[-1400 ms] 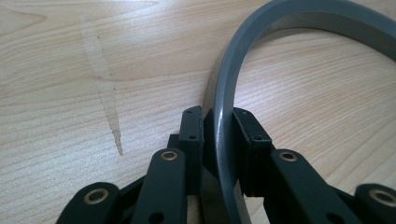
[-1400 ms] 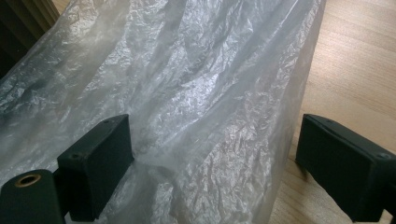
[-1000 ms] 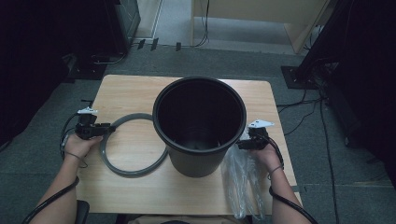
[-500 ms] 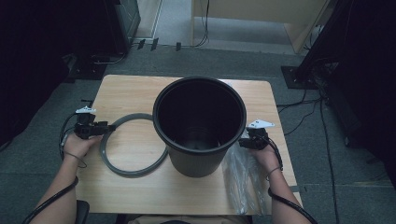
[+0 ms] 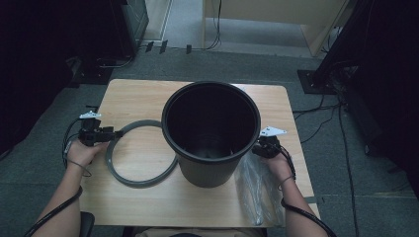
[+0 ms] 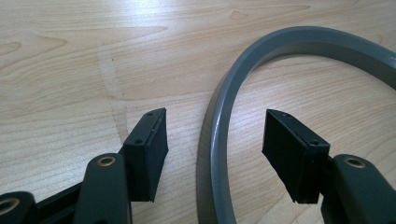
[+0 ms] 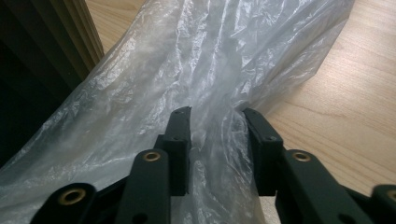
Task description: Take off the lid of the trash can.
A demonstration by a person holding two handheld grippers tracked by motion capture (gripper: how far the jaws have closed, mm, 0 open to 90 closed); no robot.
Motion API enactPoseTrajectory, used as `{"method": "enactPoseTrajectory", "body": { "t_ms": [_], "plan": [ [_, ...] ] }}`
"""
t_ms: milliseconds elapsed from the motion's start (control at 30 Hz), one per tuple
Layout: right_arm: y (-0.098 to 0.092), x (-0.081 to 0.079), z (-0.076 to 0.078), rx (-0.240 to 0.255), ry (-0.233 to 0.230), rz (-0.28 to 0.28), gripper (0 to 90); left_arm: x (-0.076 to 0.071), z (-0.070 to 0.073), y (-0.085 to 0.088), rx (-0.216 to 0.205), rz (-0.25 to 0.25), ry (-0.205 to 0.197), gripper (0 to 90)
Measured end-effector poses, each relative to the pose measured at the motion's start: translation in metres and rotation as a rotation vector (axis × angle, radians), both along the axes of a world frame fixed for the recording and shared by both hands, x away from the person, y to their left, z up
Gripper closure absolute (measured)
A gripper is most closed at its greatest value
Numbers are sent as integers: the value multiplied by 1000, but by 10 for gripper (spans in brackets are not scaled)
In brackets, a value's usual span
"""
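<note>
Early stage, by the look of it. Left hand-held gripper (image 6: 212, 140) wide, just been opening, grey ring (image 6: 224, 140) loose between its jaws on the table (image 6: 70, 70). Right hand-held gripper (image 7: 217, 116) just been closing, pinching clear plastic bag (image 7: 205, 70) beside black bucket (image 5: 211, 131). Bag yet unfitted, ring yet unplaced.

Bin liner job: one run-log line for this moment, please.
left gripper: opening, astride grey ring | right gripper: closing, gathering plastic bag | black bin: upright, unlined

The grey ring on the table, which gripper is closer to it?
Left. The left gripper has its fingers on either side of the grey ring, not pressing it. The right gripper is across the black bucket, at the plastic bag.
</note>
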State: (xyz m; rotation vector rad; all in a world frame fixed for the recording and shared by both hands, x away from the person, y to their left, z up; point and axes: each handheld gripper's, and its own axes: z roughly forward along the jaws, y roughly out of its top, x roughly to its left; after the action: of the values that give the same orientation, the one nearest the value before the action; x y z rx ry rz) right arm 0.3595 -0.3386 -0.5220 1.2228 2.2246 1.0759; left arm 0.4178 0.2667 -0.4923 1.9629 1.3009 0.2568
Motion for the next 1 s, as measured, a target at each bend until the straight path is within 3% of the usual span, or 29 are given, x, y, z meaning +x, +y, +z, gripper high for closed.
{"method": "enactPoseTrajectory", "body": {
  "t_ms": [167, 467, 533, 667, 800, 1000],
  "plan": [
    [3, 2, 0, -6, -8, -17, 824, 1, 1, -2, 1, -6, 1, 393],
    [0, 10, 1, 53, 38, -49, 874, 1, 4, -5, -10, -14, -6, 383],
    [-3, 11, 4, 62, 31, -53, 881, 1, 5, -5, -11, -16, -4, 380],
    [-9, 11, 13, 126, 36, -80, 885, 2, 5, -7, -3, -10, 25, 368],
    [-12, 13, 22, 206, 94, -125, 894, 1, 6, -10, 1, -20, 24, 366],
    [-11, 12, 33, 168, 68, -101, 896, 0, 11, -14, 0, -32, 8, 366]
  ]
}}
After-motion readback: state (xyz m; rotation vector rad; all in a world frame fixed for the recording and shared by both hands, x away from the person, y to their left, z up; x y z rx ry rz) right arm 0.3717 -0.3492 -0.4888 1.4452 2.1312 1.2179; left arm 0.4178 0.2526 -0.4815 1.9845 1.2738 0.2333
